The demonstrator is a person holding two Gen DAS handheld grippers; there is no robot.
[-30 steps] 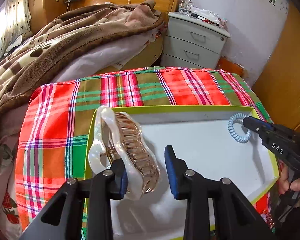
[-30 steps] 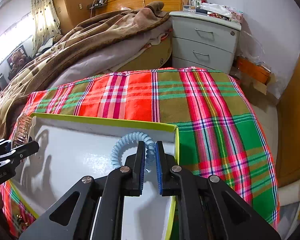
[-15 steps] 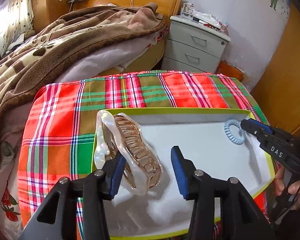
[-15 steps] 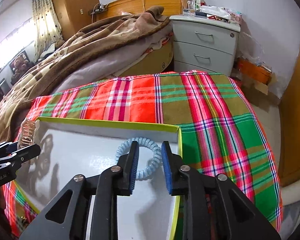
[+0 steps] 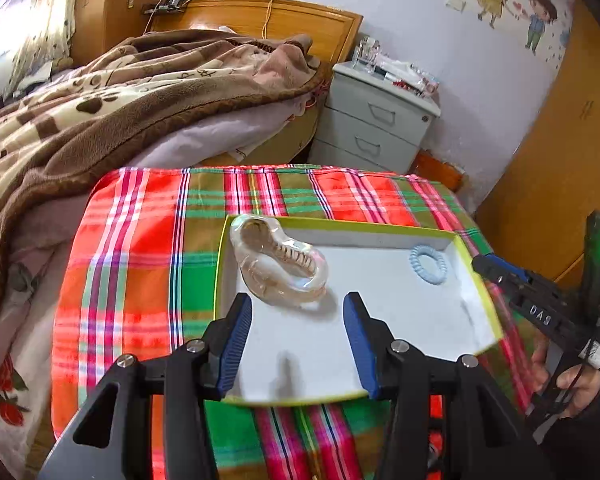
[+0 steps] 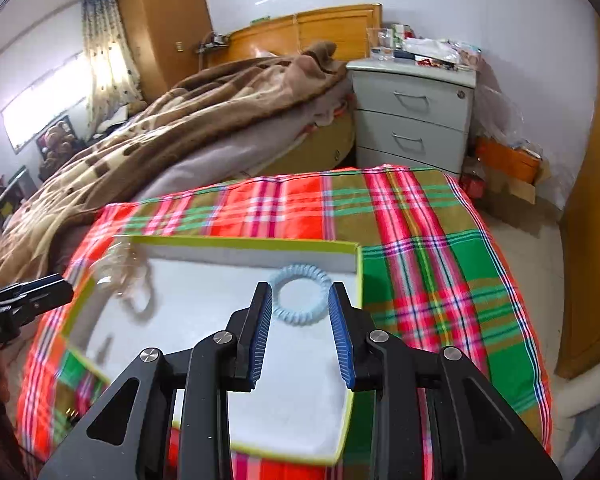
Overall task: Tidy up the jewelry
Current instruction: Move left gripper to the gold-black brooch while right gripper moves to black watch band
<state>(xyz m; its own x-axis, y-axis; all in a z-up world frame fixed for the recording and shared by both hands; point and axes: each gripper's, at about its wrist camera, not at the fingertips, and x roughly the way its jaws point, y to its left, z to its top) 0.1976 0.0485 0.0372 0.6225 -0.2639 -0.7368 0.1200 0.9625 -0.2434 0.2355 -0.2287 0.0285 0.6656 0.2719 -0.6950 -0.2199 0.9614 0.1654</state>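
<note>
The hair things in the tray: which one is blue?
The coiled hair tie, a light blue spiral ring lying in the tray's far right corner. The other, a hair claw clip, is clear and pearly with teeth, near the far left corner.

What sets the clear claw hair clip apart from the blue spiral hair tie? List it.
The clear, pearly claw hair clip is bulkier, with toothed halves; the pale blue spiral hair tie is a small flat coil ring. The clip sits at the tray's far-left corner, the tie at its far-right. Both lie released inside the white, yellow-rimmed tray.

one hair claw [image 5: 278,270], one coil tie [image 5: 429,264] (blue), one tray [image 5: 476,280]
</note>
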